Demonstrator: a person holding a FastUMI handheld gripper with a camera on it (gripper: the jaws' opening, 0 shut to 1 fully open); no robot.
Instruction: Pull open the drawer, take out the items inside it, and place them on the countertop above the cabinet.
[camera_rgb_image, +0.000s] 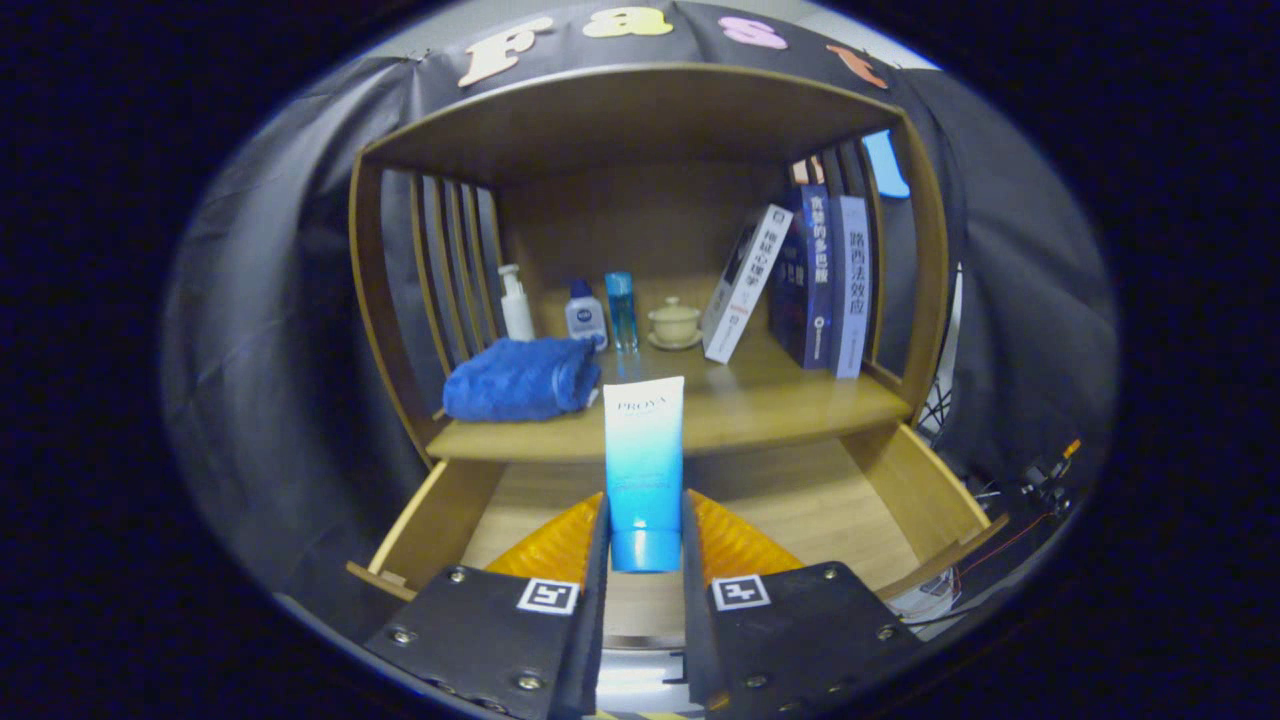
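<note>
A hand-held two-finger gripper (645, 545) pinches a pale-to-bright-blue plastic squeeze tube (644, 465), both fingers pressed against its lower body just above the blue cap, which points down between them. The tube stands upright in the grip, held above the open light-wood drawer (800, 500), whose bare floor and side walls spread out just beyond the fingers. Judging by its look, the tube is light and smooth-skinned, with soft walls that would give under pressure; the stiffer zone near the cap, where the fingers now sit, appears the safest hold, while a grip higher up could let it buckle or slide. Its flat crimped top reaches up in front of the wooden countertop (780, 400) above the drawer, the place it is bound for. On that surface, to the left, lies a folded blue towel (520, 380); behind it stand a white pump bottle (516, 305), a small white bottle with a blue cap (585, 315), a slim clear-blue bottle (621, 310) and a cream lidded cup on a saucer (675, 322). To the right, a white book (745, 285) leans against upright dark-blue books (830, 280) near the cabinet's slatted side.
</note>
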